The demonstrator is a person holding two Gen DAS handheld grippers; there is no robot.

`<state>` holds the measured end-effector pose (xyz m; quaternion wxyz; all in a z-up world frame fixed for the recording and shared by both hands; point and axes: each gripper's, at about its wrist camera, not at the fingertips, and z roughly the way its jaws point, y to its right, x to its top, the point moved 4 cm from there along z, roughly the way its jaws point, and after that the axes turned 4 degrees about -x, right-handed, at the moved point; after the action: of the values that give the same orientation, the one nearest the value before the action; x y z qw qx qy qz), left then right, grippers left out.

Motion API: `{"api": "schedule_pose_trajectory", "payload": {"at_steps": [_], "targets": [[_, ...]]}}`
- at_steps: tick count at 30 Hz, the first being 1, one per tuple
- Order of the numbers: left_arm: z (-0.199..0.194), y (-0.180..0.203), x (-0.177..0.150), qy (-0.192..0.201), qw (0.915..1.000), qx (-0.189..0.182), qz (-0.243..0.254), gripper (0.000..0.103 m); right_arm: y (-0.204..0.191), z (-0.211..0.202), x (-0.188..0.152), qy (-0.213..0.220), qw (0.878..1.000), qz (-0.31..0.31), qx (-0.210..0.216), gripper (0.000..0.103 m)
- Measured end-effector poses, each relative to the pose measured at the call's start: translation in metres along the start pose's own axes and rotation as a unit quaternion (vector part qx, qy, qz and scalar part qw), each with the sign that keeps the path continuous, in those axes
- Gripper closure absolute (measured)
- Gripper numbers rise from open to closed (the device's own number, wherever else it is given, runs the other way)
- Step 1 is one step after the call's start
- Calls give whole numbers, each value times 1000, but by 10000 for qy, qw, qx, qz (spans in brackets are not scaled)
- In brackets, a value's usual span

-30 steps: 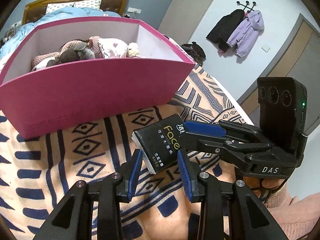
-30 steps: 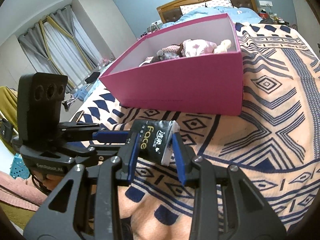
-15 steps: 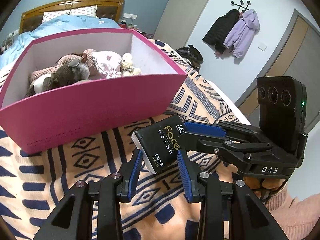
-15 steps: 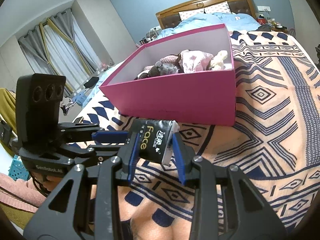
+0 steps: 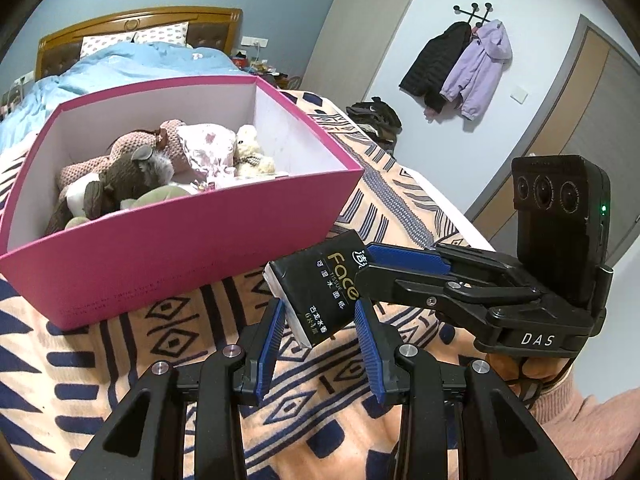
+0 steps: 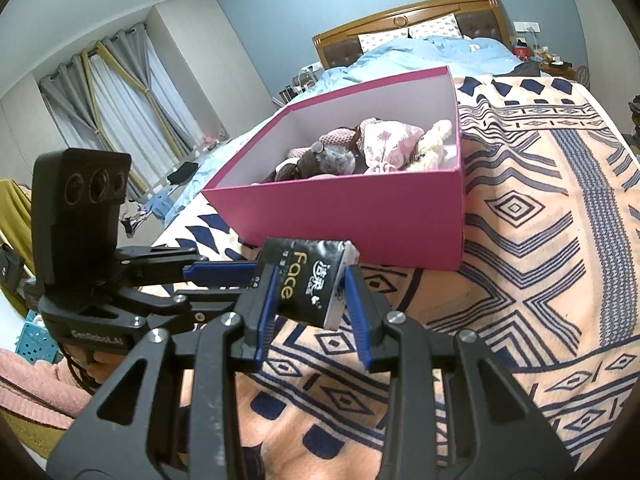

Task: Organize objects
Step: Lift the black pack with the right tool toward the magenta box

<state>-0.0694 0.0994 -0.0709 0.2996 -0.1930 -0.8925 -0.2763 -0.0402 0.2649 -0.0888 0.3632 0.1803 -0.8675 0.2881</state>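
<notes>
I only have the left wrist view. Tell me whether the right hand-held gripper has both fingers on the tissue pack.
Observer: Yes. The right wrist view shows the right hand-held gripper with a blue finger on each side of the tissue pack.
Operator: Report what is off the bed to the left of the pink box.
Observer: Grey curtains hang along that wall.
Operator: Anything lower down there?
Observer: A blue perforated basket sits at the frame's lower left edge.
</notes>
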Motion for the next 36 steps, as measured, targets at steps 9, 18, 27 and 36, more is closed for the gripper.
{"api": "schedule_pose_trajectory", "payload": {"at_steps": [9, 18, 27, 36], "targets": [[-2, 2, 5, 59, 10000, 15, 45, 67, 0, -2, 6, 58, 10000, -26, -15, 66], [-5, 3, 10, 105, 9999, 16, 75, 67, 1, -3, 11, 124, 9999, -55, -29, 66], [-6, 3, 18, 155, 9998, 9, 82, 67, 1, -6, 21, 211, 9997, -121, -75, 66], [-8, 4, 28, 227, 9996, 45, 131, 67, 3, -6, 32, 310, 9994, -153, -80, 66]]}}
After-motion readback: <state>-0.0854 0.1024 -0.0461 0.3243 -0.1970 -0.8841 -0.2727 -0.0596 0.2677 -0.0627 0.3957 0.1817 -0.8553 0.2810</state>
